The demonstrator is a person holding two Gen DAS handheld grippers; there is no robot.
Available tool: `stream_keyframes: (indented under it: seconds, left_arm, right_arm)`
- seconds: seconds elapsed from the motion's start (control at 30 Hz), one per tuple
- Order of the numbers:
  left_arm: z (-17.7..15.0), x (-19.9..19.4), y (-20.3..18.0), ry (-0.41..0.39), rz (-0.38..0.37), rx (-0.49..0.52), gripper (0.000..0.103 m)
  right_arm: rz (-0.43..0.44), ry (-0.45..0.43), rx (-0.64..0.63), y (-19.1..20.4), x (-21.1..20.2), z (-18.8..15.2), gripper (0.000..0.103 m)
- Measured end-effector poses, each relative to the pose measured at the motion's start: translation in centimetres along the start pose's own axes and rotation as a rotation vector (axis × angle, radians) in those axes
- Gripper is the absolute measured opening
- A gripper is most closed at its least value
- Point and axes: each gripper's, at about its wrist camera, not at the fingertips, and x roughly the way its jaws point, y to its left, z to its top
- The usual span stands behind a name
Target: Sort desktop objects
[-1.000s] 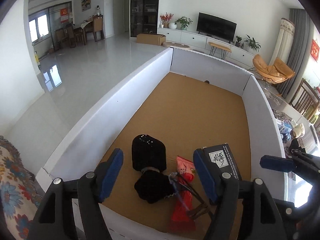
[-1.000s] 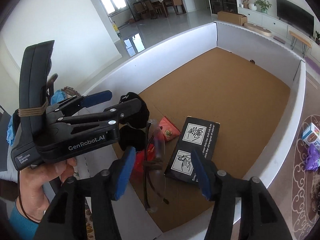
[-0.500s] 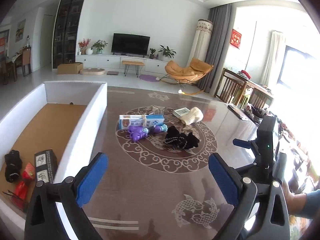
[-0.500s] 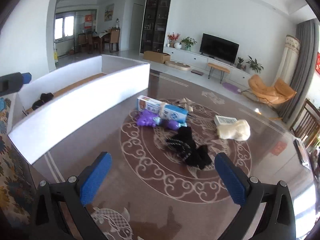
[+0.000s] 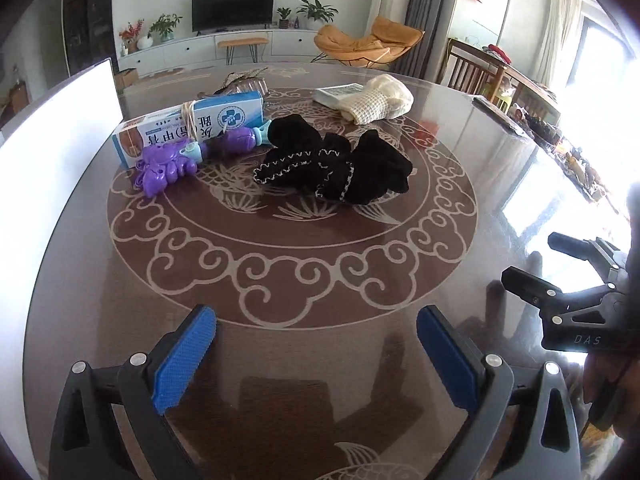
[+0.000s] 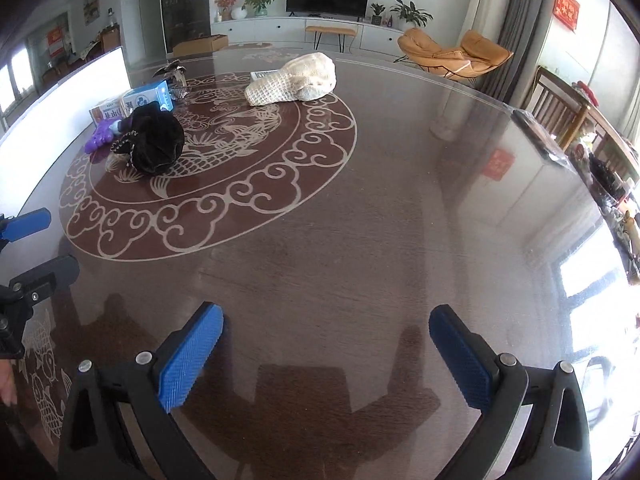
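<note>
A black knitted cloth (image 5: 340,168) (image 6: 154,142) lies near the middle of the round patterned table (image 5: 320,280). Left of it are a purple toy (image 5: 168,164) (image 6: 102,134) and a blue and white carton (image 5: 192,126) (image 6: 140,100). Behind sits a cream knitted pouch (image 5: 380,98) (image 6: 296,80) beside a small white booklet (image 5: 338,94). My left gripper (image 5: 316,356) hangs open over bare table, well short of the cloth. My right gripper (image 6: 326,356) is open too, over bare table to the right, and nothing is between its fingers.
A white-walled box (image 5: 48,140) (image 6: 68,96) stands along the table's left side. A clear hair clip (image 6: 174,76) lies behind the carton. The table's right edge (image 6: 560,152) is cluttered with small items. A hand (image 5: 608,376) holds the right gripper at the left wrist view's right edge.
Both grippers have swung from above the box, where they stood narrower over its contents, to the open table on the right. Both now stand wide open with nothing in them.
</note>
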Motion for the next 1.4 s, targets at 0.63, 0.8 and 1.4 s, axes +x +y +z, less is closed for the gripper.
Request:
stream_keyframes:
  seconds: [0.63, 0.8, 1.4]
  left_arm:
    - [-0.2, 1.0, -1.6, 0.041, 0.083, 0.08, 0.103]
    - [-0.2, 1.0, -1.7, 0.04, 0.085, 0.08, 0.103]
    - [-0.2, 1.0, -1.7, 0.04, 0.086, 0.079, 0.103]
  right_arm:
    - [0.02, 0.0, 0.094, -0.5, 1.4, 1.1, 0.103]
    - [0.02, 0.0, 0.094, -0.5, 1.4, 1.1, 0.103]
    - [0.02, -0.001, 0.094, -0.5, 1.4, 1.1, 0.103]
